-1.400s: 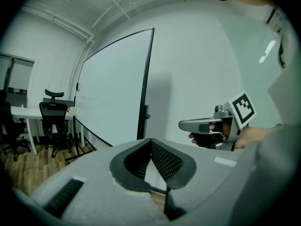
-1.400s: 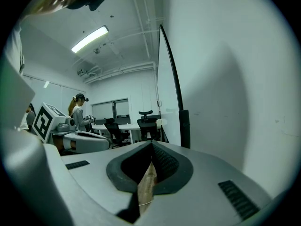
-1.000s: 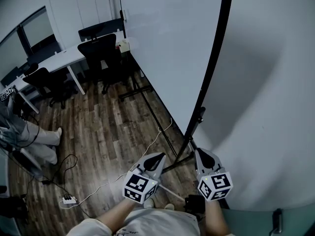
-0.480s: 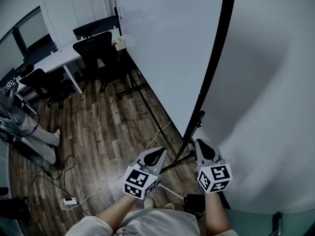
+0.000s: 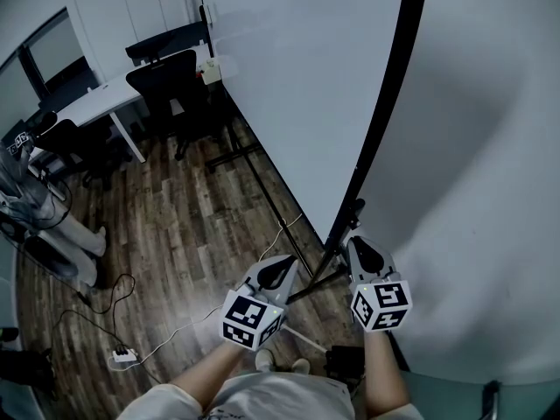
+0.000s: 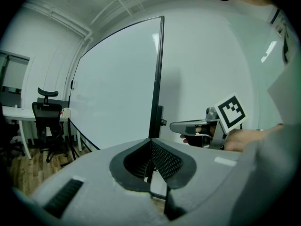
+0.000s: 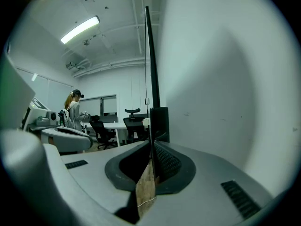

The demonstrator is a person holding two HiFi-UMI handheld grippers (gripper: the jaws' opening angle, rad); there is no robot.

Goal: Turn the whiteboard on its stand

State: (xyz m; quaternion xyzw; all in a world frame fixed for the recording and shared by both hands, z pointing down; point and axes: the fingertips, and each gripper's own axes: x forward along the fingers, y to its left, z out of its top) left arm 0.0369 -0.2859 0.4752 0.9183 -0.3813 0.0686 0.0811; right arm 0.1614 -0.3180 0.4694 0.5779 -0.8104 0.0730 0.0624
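we hold both grippers low, in front of the whiteboard's [image 5: 297, 86] near black edge. the left gripper [image 5: 278, 271] has its fingers closed together on nothing. the right gripper [image 5: 359, 250] is likewise closed and empty, with its tip near the stand [image 5: 337, 234]. the whiteboard stands upright on its stand on the wood floor [image 5: 184, 234], close to the wall [image 5: 481, 191].

The whiteboard [image 5: 297, 94], a large white panel framed in black, stands upright at 12 o'clock on its black stand [image 5: 232, 157], whose feet rest on the wooden floor.
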